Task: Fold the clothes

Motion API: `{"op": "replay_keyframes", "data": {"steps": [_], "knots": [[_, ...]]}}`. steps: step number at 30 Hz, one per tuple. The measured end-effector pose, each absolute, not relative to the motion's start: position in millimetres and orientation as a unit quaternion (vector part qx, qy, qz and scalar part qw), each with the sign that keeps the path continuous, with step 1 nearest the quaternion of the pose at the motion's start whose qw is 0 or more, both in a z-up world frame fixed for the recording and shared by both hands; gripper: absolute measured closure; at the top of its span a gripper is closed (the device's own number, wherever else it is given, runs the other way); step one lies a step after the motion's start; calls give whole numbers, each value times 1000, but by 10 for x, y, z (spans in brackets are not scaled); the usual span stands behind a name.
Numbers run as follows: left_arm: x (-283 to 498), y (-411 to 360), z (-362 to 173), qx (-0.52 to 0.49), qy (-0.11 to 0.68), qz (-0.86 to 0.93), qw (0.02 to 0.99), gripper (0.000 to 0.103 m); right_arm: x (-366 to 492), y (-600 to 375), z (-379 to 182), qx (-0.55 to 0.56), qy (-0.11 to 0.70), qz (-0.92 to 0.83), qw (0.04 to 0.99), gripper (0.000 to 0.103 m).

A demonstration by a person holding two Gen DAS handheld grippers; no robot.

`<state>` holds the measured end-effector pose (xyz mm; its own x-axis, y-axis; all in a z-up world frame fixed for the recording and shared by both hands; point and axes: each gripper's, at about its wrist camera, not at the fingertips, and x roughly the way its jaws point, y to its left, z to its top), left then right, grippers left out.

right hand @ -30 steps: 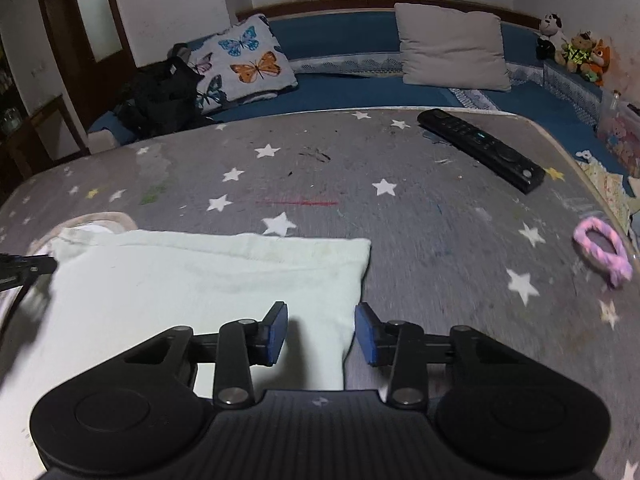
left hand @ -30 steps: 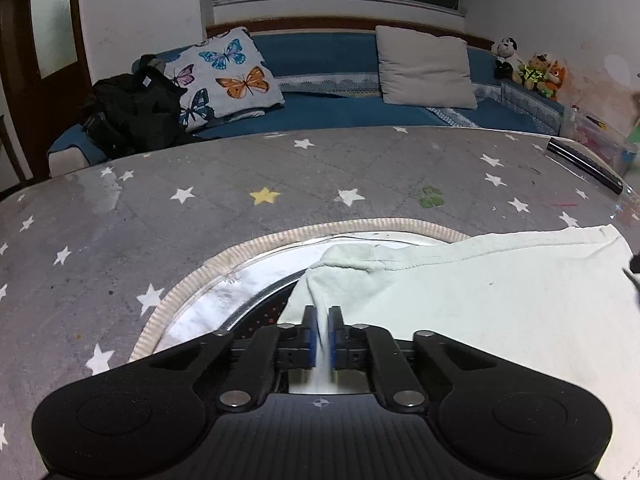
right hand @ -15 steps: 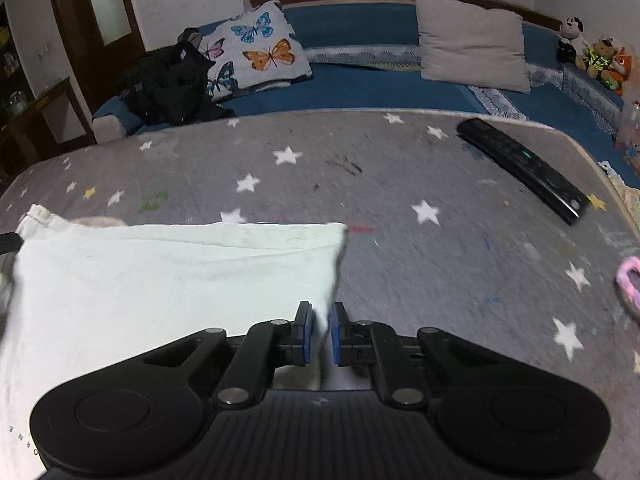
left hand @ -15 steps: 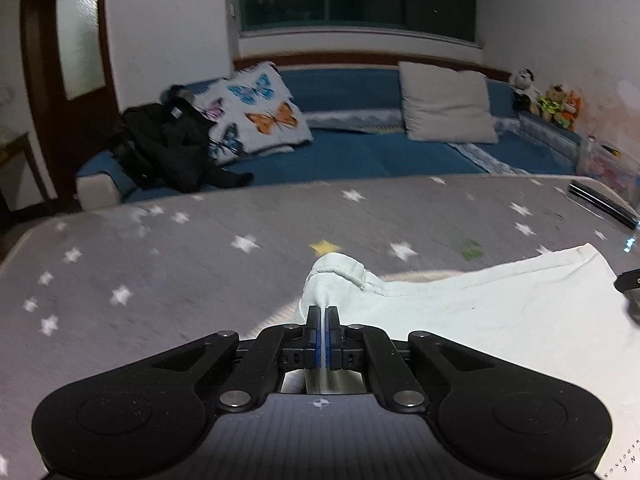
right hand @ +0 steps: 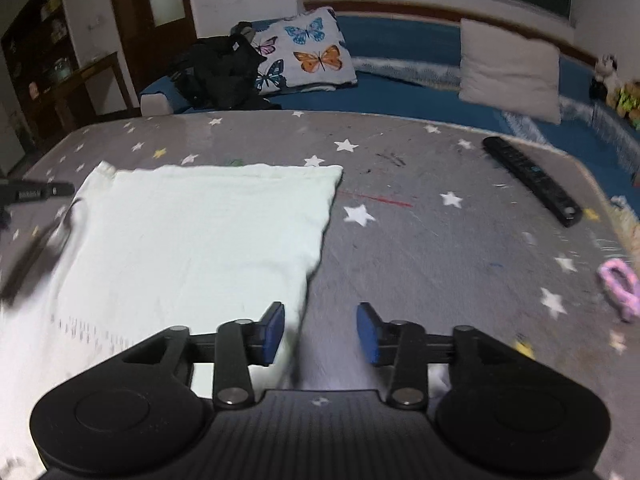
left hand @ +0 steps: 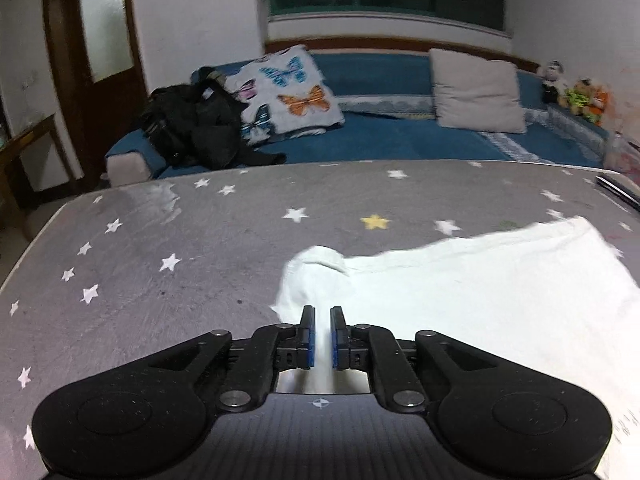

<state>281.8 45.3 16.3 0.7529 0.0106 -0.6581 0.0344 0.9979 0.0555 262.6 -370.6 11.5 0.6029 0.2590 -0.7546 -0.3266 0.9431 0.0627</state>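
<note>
A pale white garment (left hand: 460,300) lies folded flat on the grey star-print table cover (left hand: 180,280). My left gripper (left hand: 322,336) hovers over its left edge, jaws a narrow gap apart, with cloth showing below them rather than pinched. In the right wrist view the same garment (right hand: 200,232) forms a neat rectangle. My right gripper (right hand: 322,332) is open wide at its near right edge: the left pad sits over the cloth, the right pad over bare table. A dark blurred tip of the left gripper (right hand: 36,192) shows at the garment's far left.
A black remote (right hand: 532,180) lies at the table's right, with a pink hair tie (right hand: 620,288) nearer the right edge. Beyond the table is a blue sofa (left hand: 380,140) with a butterfly pillow (left hand: 288,92), a grey pillow (left hand: 476,92) and a black bag (left hand: 192,124).
Both grippers carried the garment's near edge forward over itself, covering the collar. The right gripper shut on the cloth, then opened wide. The left jaws have parted slightly.
</note>
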Motion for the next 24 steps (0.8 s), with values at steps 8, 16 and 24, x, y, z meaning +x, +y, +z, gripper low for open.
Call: {"op": "replay_keyframes", "data": {"steps": [8, 16, 24], "knots": [[2089, -100, 171, 29, 367, -106, 924, 76, 2133, -4212, 67, 15, 418, 116, 901, 61], [1605, -561, 51, 32, 367, -162, 915, 71, 1743, -4419, -110, 37, 421, 95, 901, 61], [1253, -894, -116, 40, 360, -184, 914, 71, 1490, -4550, -167, 66, 411, 76, 906, 73]]}}
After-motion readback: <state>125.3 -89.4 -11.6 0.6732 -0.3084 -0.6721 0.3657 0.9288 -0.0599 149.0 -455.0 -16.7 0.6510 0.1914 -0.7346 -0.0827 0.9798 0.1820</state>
